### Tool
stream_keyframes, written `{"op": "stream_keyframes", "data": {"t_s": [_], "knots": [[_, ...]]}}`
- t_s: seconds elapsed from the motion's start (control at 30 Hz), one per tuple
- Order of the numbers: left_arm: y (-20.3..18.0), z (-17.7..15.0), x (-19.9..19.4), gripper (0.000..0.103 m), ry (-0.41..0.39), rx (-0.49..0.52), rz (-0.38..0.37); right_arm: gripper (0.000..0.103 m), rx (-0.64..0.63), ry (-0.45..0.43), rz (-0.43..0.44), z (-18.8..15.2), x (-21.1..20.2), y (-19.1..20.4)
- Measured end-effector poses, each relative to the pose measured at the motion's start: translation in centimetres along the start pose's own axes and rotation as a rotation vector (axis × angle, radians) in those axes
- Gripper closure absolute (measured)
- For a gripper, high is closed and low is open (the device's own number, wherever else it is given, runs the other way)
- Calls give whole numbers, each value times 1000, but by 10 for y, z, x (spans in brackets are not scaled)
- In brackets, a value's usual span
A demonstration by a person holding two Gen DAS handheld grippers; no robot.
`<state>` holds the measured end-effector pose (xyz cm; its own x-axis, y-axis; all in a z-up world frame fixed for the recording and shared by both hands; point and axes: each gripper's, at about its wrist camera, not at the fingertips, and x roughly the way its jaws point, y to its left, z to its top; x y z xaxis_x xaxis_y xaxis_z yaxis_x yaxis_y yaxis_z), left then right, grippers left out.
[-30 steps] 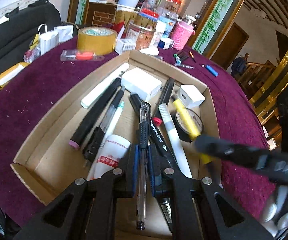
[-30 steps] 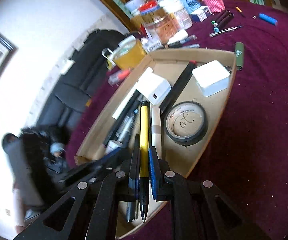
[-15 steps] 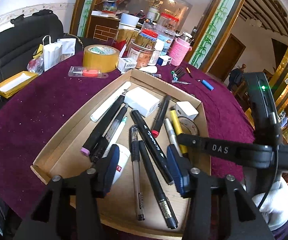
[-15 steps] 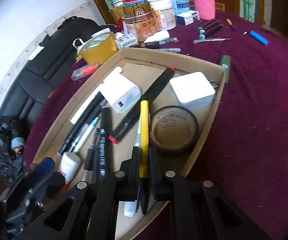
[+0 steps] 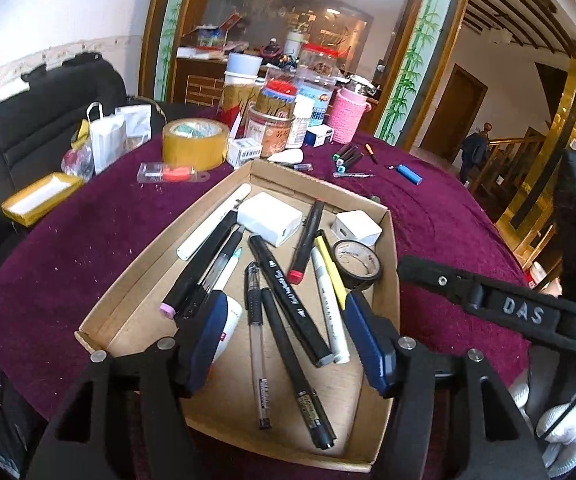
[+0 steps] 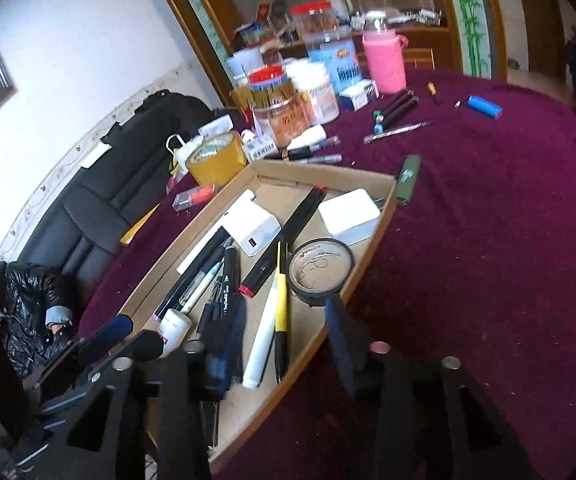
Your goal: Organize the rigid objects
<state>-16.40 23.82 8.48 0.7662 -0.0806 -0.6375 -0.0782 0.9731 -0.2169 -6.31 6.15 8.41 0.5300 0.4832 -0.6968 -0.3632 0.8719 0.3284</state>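
Observation:
A shallow cardboard tray (image 5: 136, 264) on the purple tablecloth holds several pens and markers, two white chargers and a black tape roll (image 5: 358, 266). My left gripper (image 5: 288, 340) hovers over the tray's near end, its jaws opening. A clear gel pen (image 5: 257, 360) lies loose on the tray floor below them. My right gripper (image 6: 286, 344) is above the tray's near corner (image 6: 372, 240), jaws also opening. A yellow pen (image 6: 282, 300) rests free in the tray beside a white marker. The right gripper's body also shows at the right of the left wrist view.
Beyond the tray stand a yellow tape roll (image 5: 194, 142), jars and a pink bottle (image 5: 348, 118). Loose markers (image 5: 348, 156) and a blue cylinder (image 5: 410, 174) lie on the cloth. A green item (image 6: 408, 178) sits by the tray's far corner. A person in a black jacket (image 6: 28, 312) sits at the left.
Both grippers went from shut to open. The left let go of the clear pen, then the right let go of the yellow pen. Both pulled up and back from the tray.

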Motion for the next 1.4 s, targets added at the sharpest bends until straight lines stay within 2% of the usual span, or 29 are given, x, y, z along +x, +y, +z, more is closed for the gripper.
{"op": "stream_keyframes", "data": {"t_s": [0.07, 0.23, 0.53, 0.67, 0.97, 1.13, 1.23, 1.4], "knots": [[-7, 0, -5, 37, -17, 23, 15, 47, -15, -24, -15, -5, -8, 1], [-24, -1, -19, 35, -52, 74, 37, 40, -32, -54, -36, -14, -21, -1], [-43, -6, -33, 31, -70, 118, 41, 39, -5, -66, -37, -27, -36, -15], [-50, -8, -41, 25, -87, 135, 52, 39, -4, -72, -40, -32, -42, -17], [-54, -9, -57, 19, -131, 131, 102, 27, -36, -106, -63, -41, -57, -12], [-56, -10, -68, 16, -173, 130, 133, 24, -61, -131, -82, -47, -64, -8], [-58, -11, -76, 11, -204, 128, 158, 22, -66, -147, -84, -50, -70, -8], [-61, -12, -99, 3, -317, 128, 231, 20, -85, -187, -92, -55, -82, -4]]}}
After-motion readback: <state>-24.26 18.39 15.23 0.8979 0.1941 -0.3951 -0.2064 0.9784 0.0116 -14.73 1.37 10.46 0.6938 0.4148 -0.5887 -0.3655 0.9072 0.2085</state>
